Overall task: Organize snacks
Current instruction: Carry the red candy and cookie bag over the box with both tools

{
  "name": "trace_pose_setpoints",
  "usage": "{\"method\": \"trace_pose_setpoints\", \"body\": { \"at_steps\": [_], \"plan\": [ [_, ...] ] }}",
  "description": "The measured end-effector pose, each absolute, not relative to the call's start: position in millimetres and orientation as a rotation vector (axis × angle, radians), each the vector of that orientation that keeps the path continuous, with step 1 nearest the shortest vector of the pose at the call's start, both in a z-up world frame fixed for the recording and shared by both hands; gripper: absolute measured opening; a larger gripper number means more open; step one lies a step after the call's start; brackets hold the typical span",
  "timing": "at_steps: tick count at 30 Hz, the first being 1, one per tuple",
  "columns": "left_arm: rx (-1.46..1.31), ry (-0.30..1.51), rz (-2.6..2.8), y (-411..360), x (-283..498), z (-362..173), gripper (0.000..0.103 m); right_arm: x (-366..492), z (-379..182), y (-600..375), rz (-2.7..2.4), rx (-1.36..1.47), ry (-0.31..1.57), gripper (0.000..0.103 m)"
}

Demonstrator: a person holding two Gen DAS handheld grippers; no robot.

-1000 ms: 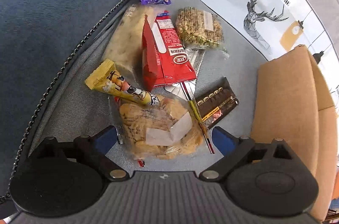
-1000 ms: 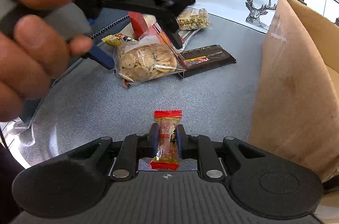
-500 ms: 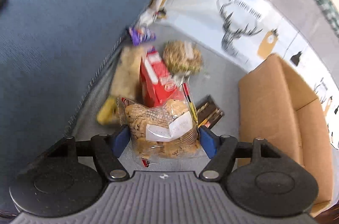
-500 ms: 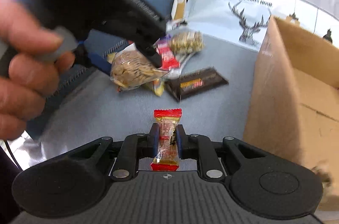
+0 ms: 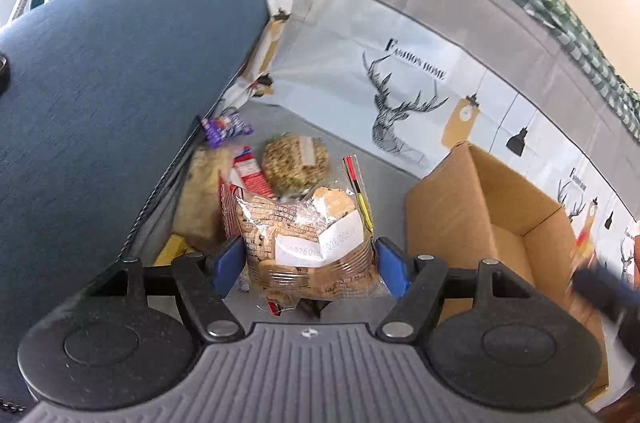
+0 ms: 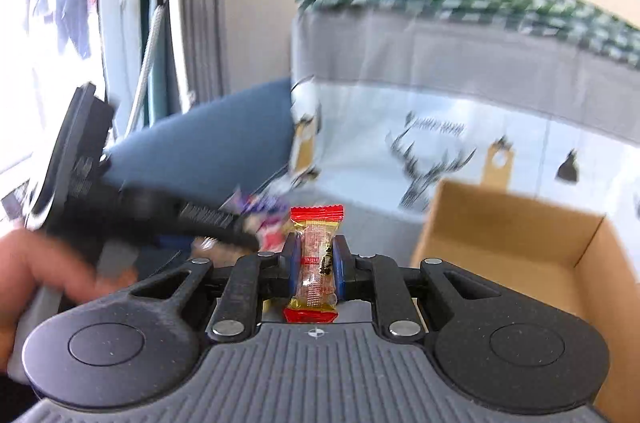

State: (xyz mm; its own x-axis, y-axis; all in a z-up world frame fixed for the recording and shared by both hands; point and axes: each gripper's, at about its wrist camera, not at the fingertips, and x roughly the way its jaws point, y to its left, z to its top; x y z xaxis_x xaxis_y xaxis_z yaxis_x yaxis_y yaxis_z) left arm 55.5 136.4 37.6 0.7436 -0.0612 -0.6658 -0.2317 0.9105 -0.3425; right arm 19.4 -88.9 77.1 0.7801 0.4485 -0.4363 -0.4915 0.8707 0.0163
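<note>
My left gripper (image 5: 310, 259) is shut on a clear bag of cookies (image 5: 308, 243) with a white label, lifted off the grey seat. Below it lie a red packet (image 5: 248, 175), a round seed cake (image 5: 294, 161), a pale bar (image 5: 204, 191), a purple wrapper (image 5: 224, 127) and a yellow packet (image 5: 172, 247). My right gripper (image 6: 316, 259) is shut on a small red-ended candy (image 6: 316, 255), held upright in the air. The open cardboard box (image 5: 500, 207) stands right of the pile; in the right wrist view the box (image 6: 516, 235) is ahead and to the right.
A blue cushion (image 5: 112, 103) rises at the left. A deer-print cover (image 5: 400, 91) hangs behind the snacks and box. In the right wrist view a hand (image 6: 44, 271) holds the other gripper, blurred, at the left. Grey seat fabric (image 5: 384, 175) shows between pile and box.
My left gripper closed on the cookie bag and lifted it off the pile. My right gripper rose with the candy, and the box's open top came into sight.
</note>
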Motion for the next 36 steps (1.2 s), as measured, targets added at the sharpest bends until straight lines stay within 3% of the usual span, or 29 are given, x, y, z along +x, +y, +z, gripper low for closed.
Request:
{"method": "trace_pose_setpoints", "body": {
  "at_steps": [5,13,36],
  "plan": [
    [-0.407,0.667,0.083,122.7,57.8,44.2,0.075,51.3,87.7,-125.8,0.414,-0.054,0.404,0.017],
    [-0.260,0.446,0.017,69.3,59.9,61.7,0.075,70.3,59.3,-194.5,0.268,0.045,0.432,0.017],
    [-0.116,0.406,-0.231,-81.4,77.8,53.2,0.075,80.9,35.7,-286.5,0.088,0.080,0.448,0.017]
  ]
}}
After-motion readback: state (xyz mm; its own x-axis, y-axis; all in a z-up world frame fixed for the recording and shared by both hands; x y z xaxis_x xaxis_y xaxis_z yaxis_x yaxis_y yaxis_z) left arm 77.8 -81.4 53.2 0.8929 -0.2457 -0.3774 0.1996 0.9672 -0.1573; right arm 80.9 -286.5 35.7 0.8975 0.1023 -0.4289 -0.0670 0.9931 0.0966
